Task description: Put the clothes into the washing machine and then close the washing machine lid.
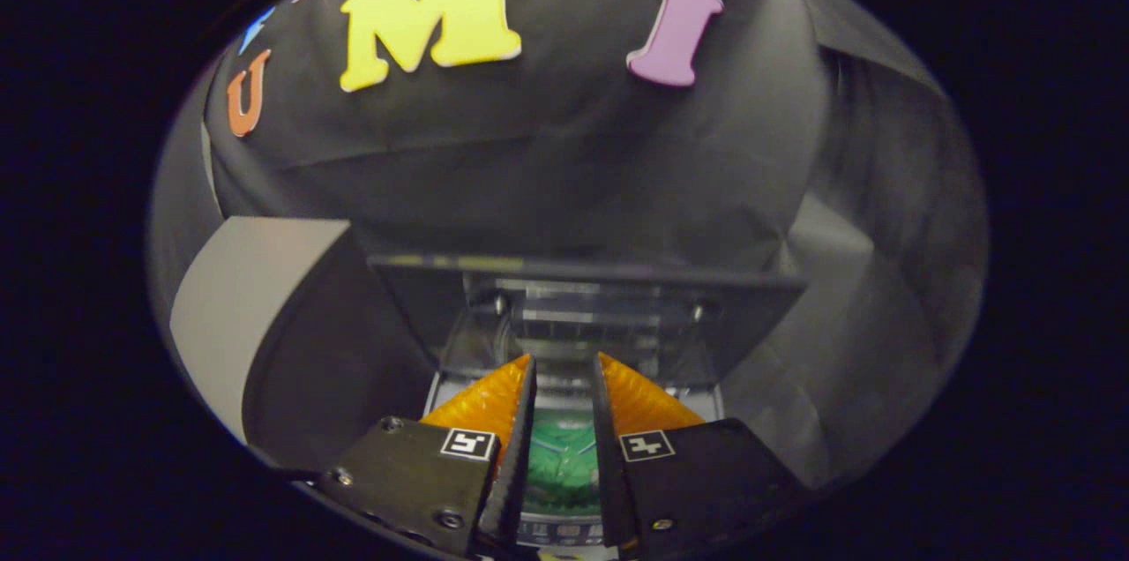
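Gripper (pixel 563 367) fingers (pixel 494 402) stand a narrow way apart, tips not meeting, with nothing pinched between them and no contact visible with anything. They point down over the top of a small washing machine (pixel 706 398), and through the slot between them shows its drum opening, where a green garment (pixel 560 460) lies inside, below the fingertips and not touched by them.

Beyond the tips the washing machine lid (pixel 582 296) is raised, a dark clear panel standing up at the machine's far edge with its hinge fittings showing along the bottom. Its upper edge runs straight across just past the fingertips, wider than the span of both fingers. A little free space lies between the tips and the lid's face.

Along the near edge of the machine, under the fingers, a strip of control buttons (pixel 564 533) can be made out, too small to tell more.

Dark cloth drapes close on both sides of the machine and rises behind the lid as the booth wall (pixel 547 155). A pale panel (pixel 238 305) stands off to the left of the lid, well apart from the fingers.
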{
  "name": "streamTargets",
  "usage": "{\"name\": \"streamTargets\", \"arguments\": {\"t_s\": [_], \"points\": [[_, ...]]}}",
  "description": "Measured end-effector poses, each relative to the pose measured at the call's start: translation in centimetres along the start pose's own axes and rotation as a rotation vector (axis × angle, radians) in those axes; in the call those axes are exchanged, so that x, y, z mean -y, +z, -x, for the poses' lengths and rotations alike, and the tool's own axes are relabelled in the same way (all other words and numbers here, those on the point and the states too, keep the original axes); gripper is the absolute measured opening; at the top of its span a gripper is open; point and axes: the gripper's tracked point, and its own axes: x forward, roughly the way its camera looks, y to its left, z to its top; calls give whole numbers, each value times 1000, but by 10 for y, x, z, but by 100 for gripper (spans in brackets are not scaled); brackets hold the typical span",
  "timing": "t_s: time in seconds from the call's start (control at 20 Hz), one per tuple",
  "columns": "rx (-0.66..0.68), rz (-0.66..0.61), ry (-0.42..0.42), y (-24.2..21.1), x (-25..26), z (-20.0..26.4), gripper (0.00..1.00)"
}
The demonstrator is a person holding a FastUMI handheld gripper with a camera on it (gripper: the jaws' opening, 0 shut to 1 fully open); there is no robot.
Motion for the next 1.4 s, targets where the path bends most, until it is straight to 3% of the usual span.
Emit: {"name": "streamTargets", "arguments": {"t_s": [0.2,0.35,0.5,0.55,0.9,1.1,1.4], "points": [[164,29,-25,66,7,3,40],[216,7,22,95,2,6,40],[218,26,3,104,10,-24,77],[205,19,13,105,8,-36,80],[105,-38,30,74,8,-95,80],[52,-44,23,43,8,-102,80],[119,-103,12,43,12,-97,85]]}}
